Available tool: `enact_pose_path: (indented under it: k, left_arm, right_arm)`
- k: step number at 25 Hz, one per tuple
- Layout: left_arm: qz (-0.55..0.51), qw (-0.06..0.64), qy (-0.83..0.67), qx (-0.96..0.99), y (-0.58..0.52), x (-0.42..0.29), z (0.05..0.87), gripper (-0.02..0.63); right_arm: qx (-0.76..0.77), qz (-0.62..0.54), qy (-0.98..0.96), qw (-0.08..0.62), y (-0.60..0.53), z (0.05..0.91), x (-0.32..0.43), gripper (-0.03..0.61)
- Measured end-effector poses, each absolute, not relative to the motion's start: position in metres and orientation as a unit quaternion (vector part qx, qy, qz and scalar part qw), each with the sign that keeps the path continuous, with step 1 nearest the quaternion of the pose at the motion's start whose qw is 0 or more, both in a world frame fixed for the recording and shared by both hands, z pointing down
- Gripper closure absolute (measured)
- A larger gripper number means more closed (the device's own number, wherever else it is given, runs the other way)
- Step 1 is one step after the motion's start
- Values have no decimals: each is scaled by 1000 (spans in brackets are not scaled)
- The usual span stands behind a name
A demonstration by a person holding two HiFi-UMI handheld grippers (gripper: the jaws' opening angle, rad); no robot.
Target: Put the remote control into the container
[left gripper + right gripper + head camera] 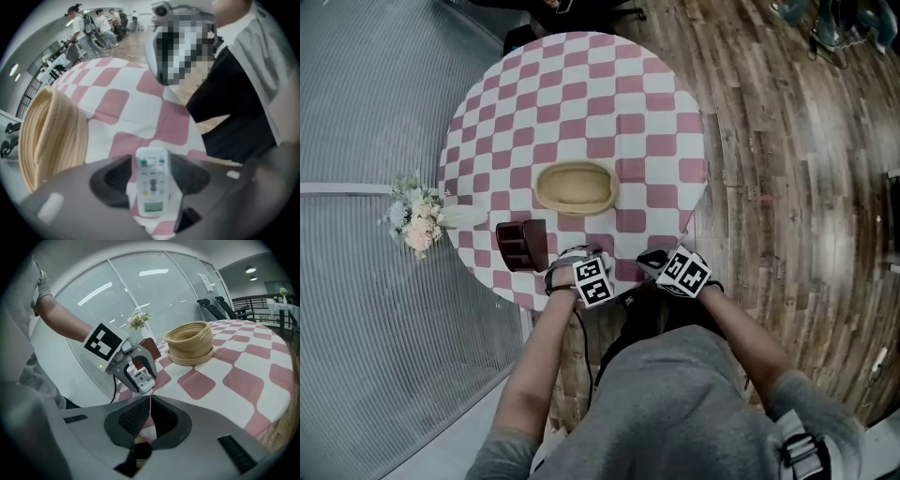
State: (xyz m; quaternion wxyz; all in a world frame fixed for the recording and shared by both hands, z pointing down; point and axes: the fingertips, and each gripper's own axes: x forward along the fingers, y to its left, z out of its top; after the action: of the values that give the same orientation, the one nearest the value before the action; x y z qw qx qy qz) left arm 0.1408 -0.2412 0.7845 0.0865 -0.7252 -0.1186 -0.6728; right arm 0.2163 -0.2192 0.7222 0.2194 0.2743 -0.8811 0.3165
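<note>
Left gripper (142, 378) points down, jaws spread astride the remote (152, 180) lying flat at the table's (581, 94) near edge, not clamped yet, lining up a grab, probably for the dark holder (522, 244) beside; right gripper (149, 414) closed, empty.

Woven container (577, 168), smooth plastic remote control (152, 180)

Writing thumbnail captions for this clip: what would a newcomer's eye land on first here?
The round pink-and-white checked tablecloth, with a woven basket at its centre. Then the left gripper at the near edge, fingers apart either side of a white remote lying on the cloth.
</note>
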Motion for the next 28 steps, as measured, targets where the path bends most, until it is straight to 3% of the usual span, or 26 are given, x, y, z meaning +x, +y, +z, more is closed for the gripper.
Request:
enact_pose_path:
  k: [23,28]
  left_arm:
    - [-674,53,-88,-731,-243,134,786,390]
    - [-655,17,-37,-755,-246,122,772,391]
  right_arm:
    - [266,317,-882,225,-225,725,218,560]
    - [258,317,-885,224,-226,720,210,560]
